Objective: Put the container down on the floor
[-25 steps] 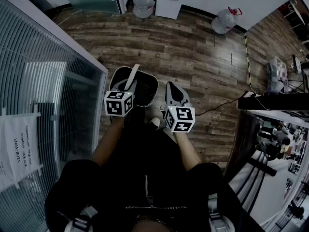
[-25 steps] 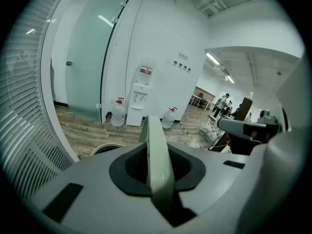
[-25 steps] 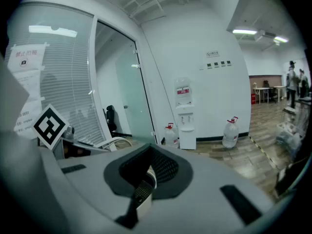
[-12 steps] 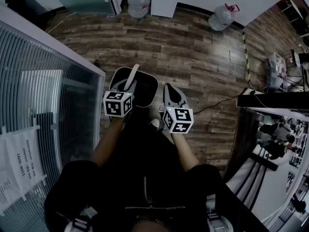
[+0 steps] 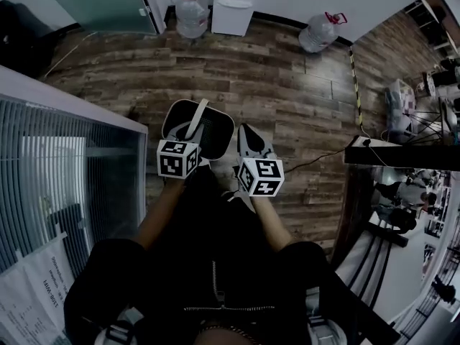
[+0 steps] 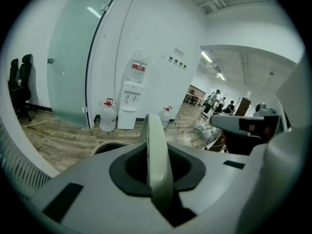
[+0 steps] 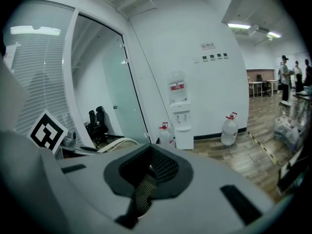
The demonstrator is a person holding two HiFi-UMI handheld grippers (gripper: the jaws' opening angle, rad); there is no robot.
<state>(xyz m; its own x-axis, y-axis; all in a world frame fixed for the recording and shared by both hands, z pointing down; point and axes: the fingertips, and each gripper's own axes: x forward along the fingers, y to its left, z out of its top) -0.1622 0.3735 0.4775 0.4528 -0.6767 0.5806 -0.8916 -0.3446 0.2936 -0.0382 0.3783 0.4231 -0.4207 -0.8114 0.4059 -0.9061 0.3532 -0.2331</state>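
Left gripper [image 5: 191,136]: jaws nearly together, clamped on the pale handle [image 6: 157,150] of the container [image 5: 171,119]. The left gripper view shows the strap running straight up between them. The container is a dark bin with a pale rim. It sits low in front of the person, close to the glass partition [image 5: 79,185], over the wooden floor [image 5: 287,85].

Right gripper [image 5: 249,136]: jaws closed pad to pad, with nothing between them (the right gripper view shows only the mesh pads meeting). It is just beside the container on its right and plays no part in the hold.

Risks:
- The hold is on a thin strap at one point, so the bin can swing or tilt. If it is let go while the base is off the floor, it would drop and could tip.
- Lowering too near the partition could knock the rim against the frame.
- The person's shoe [image 5: 231,191] is close under the bin, and setting down there would leave the bin canted.

Not resolved:
- Whether the base already touches the floor. The head view looks straight down into the bin, and neither gripper view shows its underside.
- The bin's inside reads only as dark, so its contents, if any, cannot be made out.
- The gripper's body hides the near rim.
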